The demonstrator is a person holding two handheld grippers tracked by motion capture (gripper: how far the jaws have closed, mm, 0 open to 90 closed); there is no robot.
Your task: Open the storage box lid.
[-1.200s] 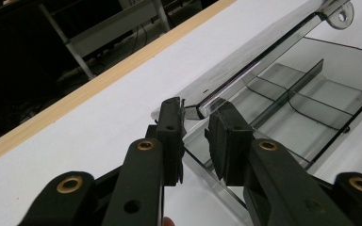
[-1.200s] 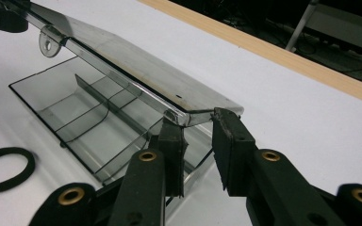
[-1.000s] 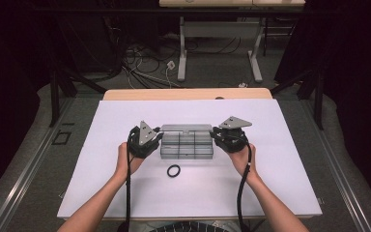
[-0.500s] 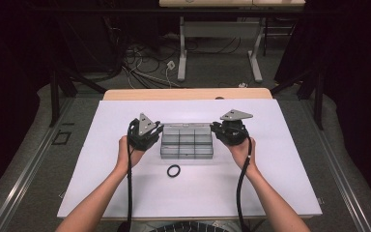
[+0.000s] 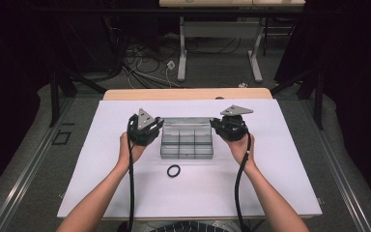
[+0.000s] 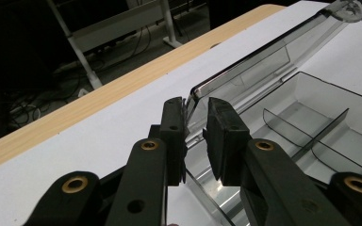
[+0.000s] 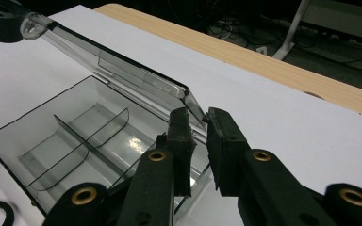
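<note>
A clear plastic compartment box [image 5: 187, 147] lies in the middle of the white mat, and its hinged lid [image 5: 187, 123] stands raised at the far side. My left gripper [image 5: 157, 126] is shut on the lid's left corner; in the left gripper view the lid [image 6: 264, 61] edge sits pinched between the jaws of that gripper [image 6: 195, 127]. My right gripper [image 5: 216, 124] is shut on the lid's right corner, with the lid [image 7: 122, 66] corner caught between its jaws [image 7: 198, 136]. The open compartments [image 7: 75, 127] look empty.
A black ring [image 5: 173, 170] lies on the white mat [image 5: 280, 164] just in front of the box, between the person's forearms. The wooden table edge [image 5: 188, 94] runs behind the mat. Beyond it are cables and table legs on a dark floor.
Both grippers have shifted slightly toward the far side, and the lid between them has swung up from the box. The ring has stayed in place.
</note>
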